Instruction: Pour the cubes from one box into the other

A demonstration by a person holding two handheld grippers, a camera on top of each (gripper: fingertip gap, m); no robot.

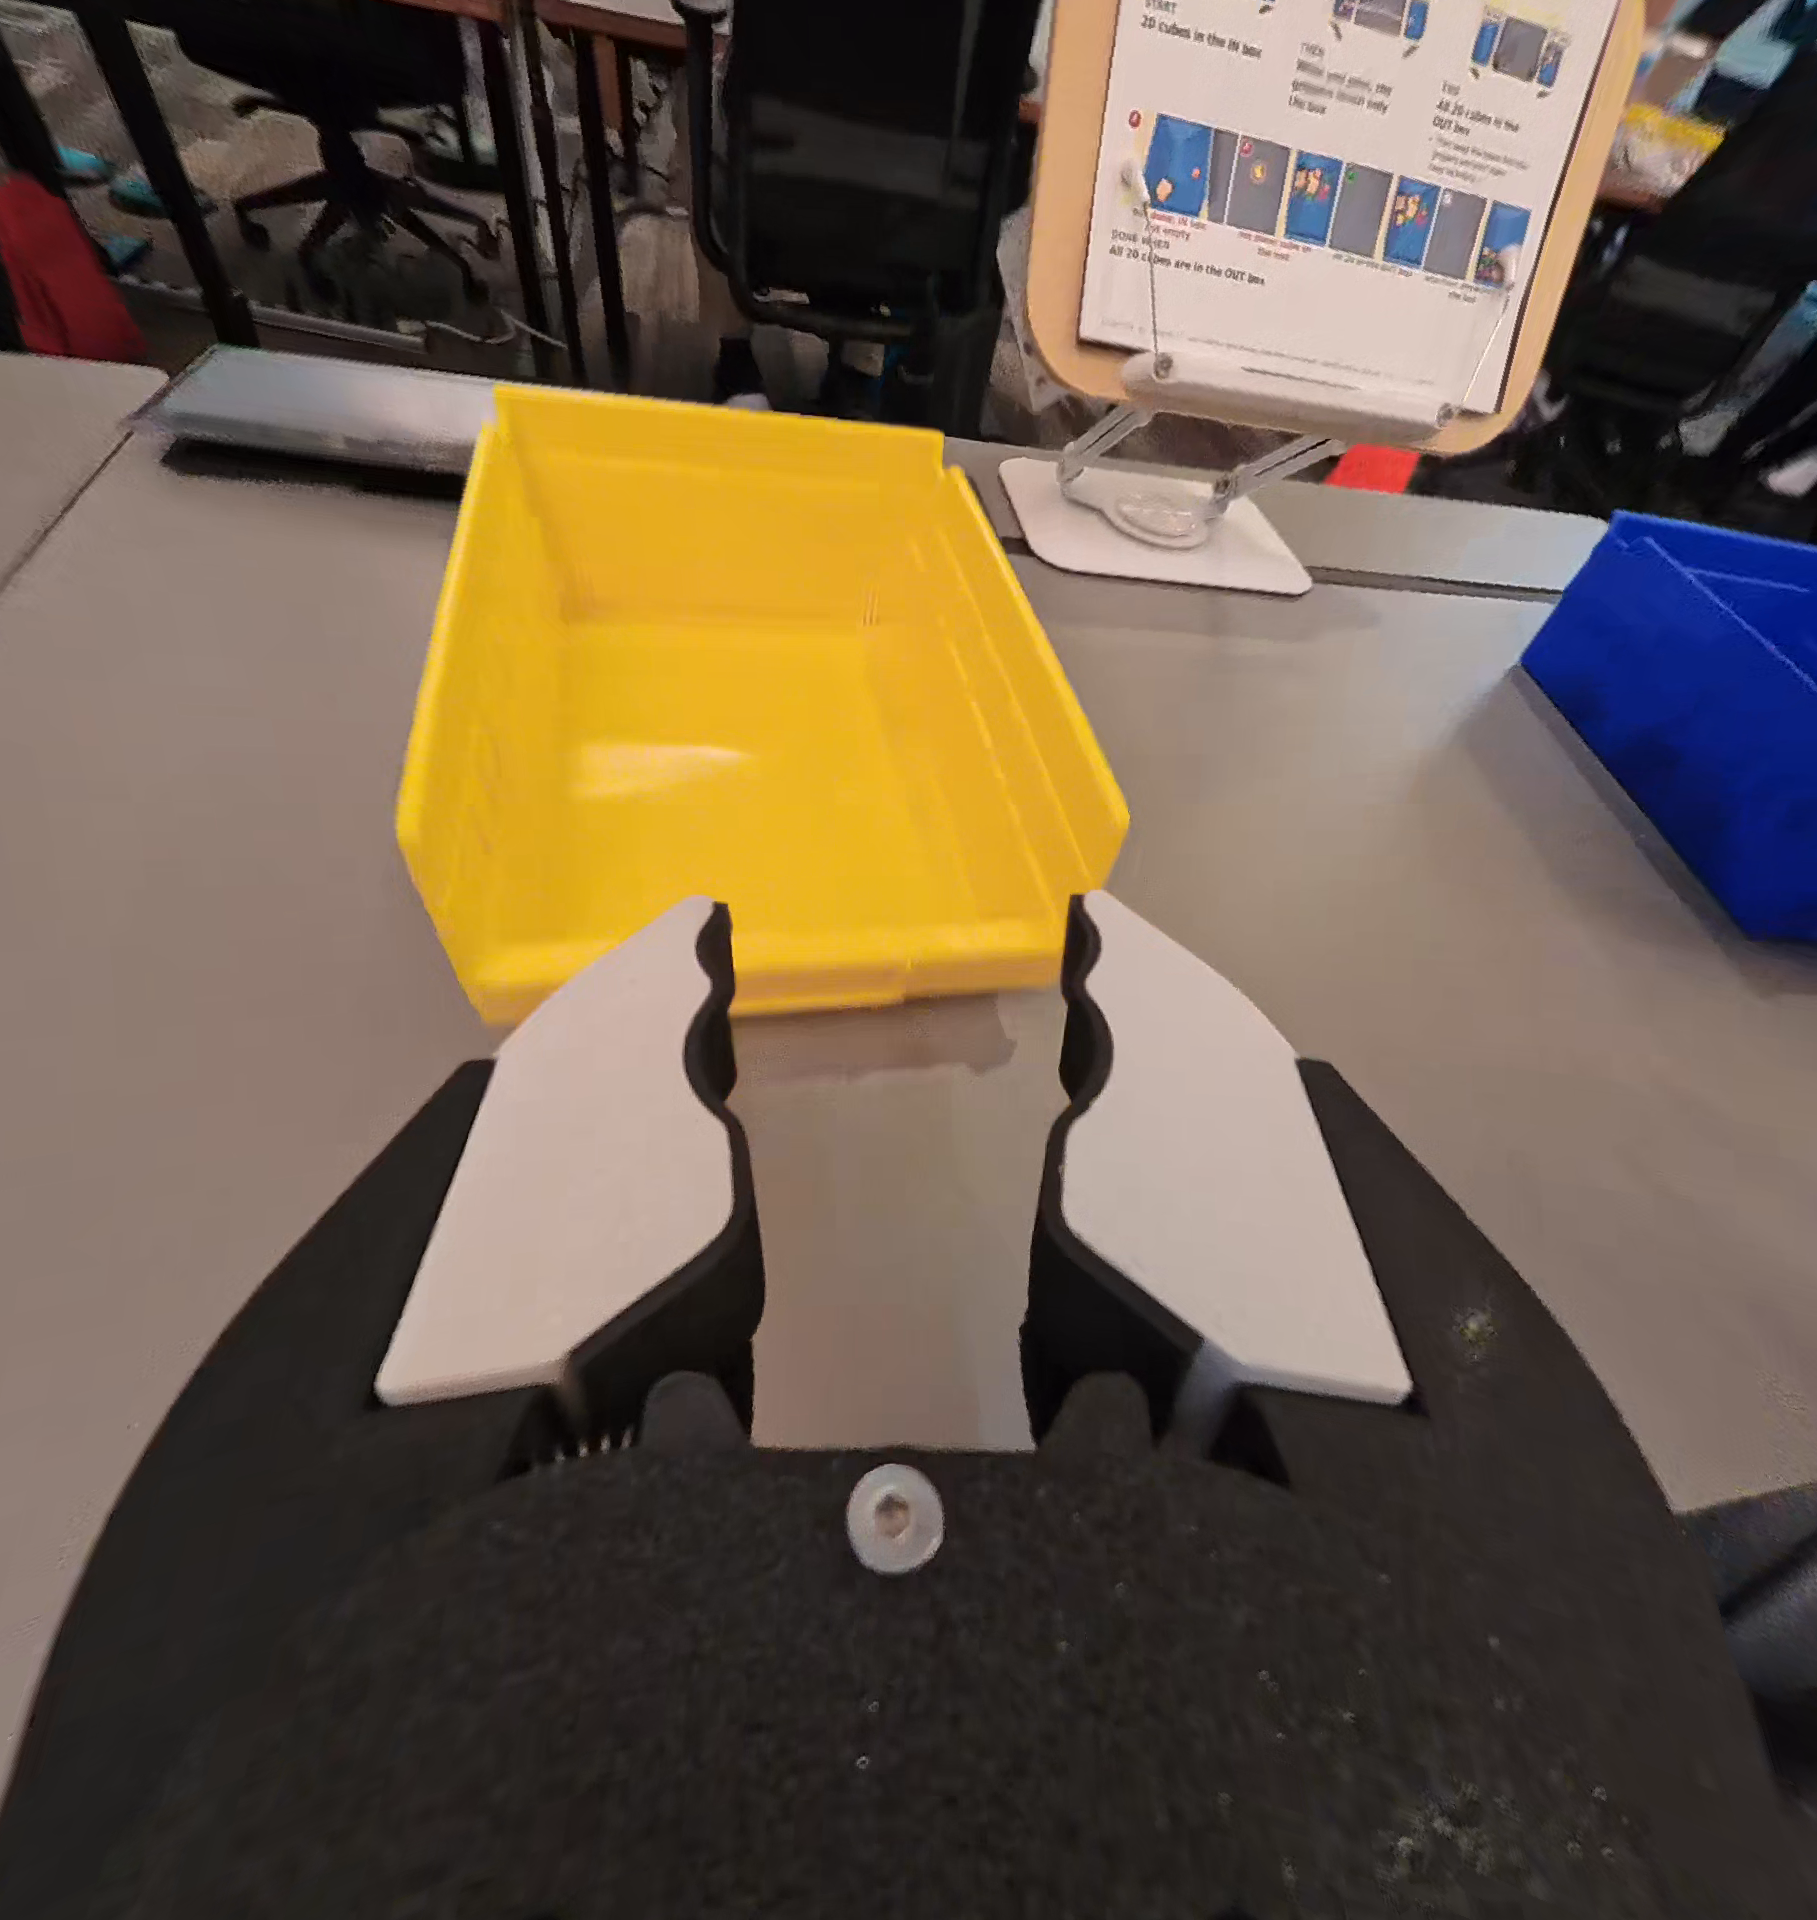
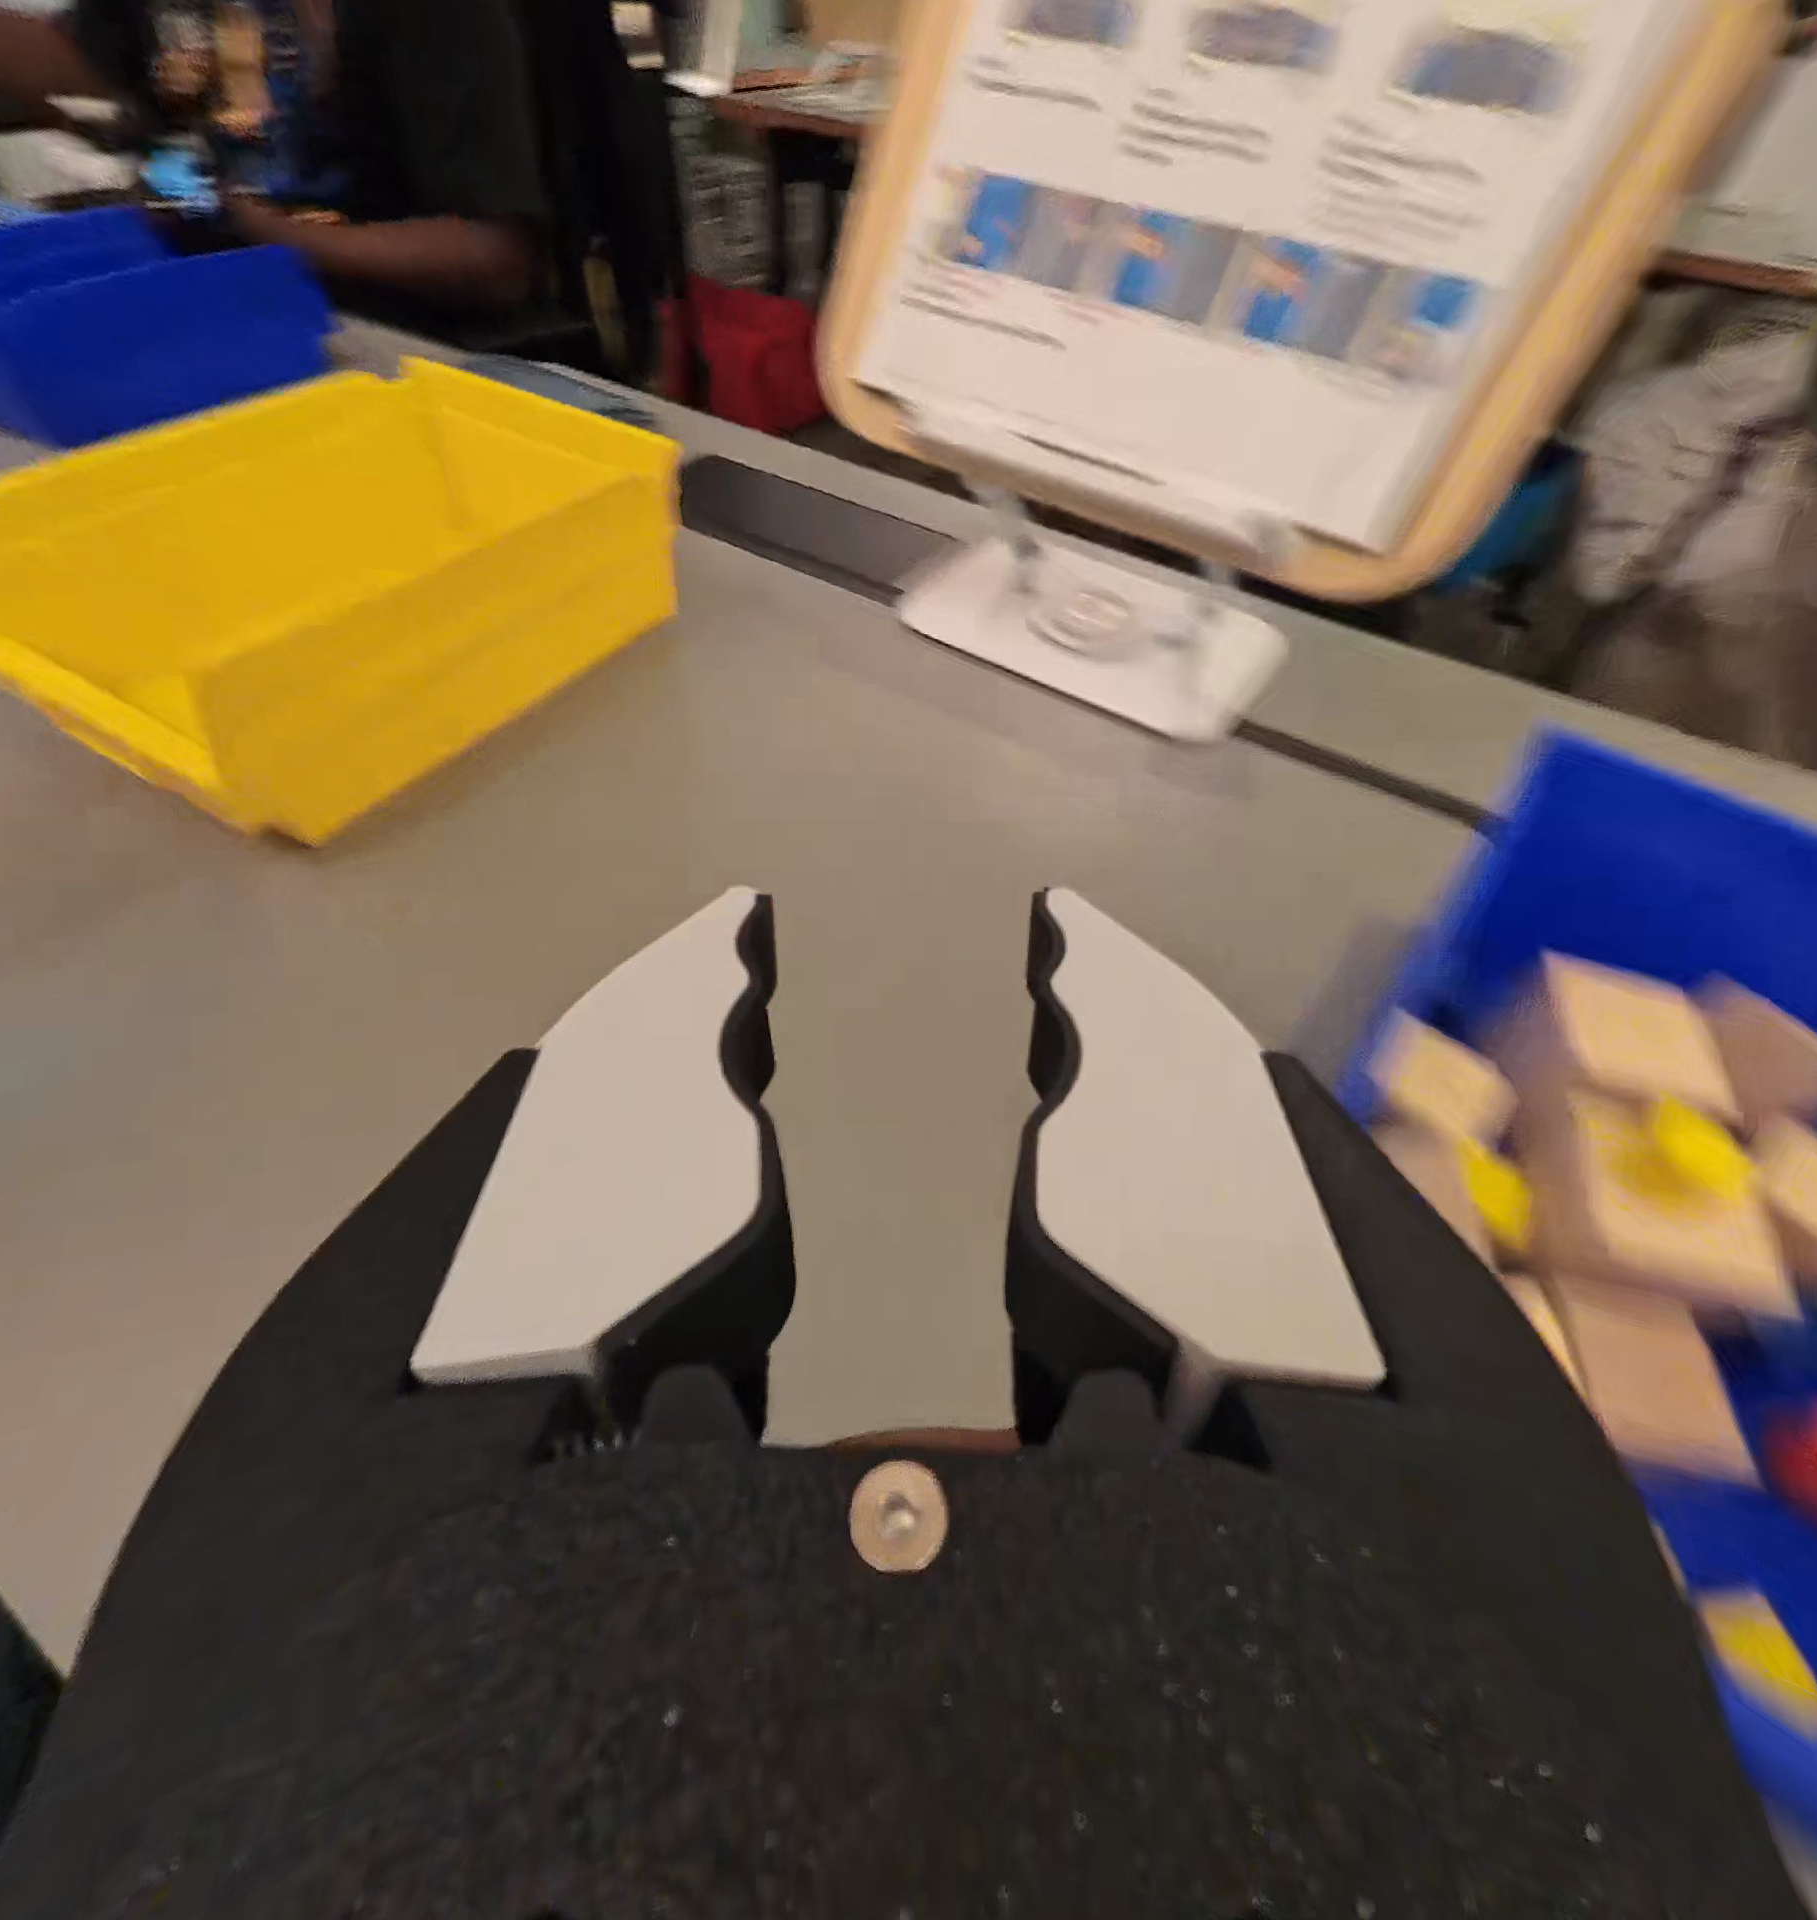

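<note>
An empty yellow box (image 1: 738,707) sits on the grey table (image 1: 208,831), straight ahead in the left wrist view. My left gripper (image 1: 896,914) is open and empty, its tips just before the box's near rim. A blue box (image 1: 1714,727) stands at the right. In the right wrist view the blue box (image 2: 1652,862) is at the right and holds several wooden cubes (image 2: 1631,1174), some with coloured marks. My right gripper (image 2: 902,904) is open and empty over bare table, left of the blue box. The yellow box (image 2: 343,582) lies far left.
An instruction sheet on a wooden board stand (image 1: 1299,208) with a white base (image 1: 1153,530) stands at the table's back edge. A second blue box (image 2: 125,322) and a person in dark clothes (image 2: 416,187) are beyond the yellow box. Chairs stand behind.
</note>
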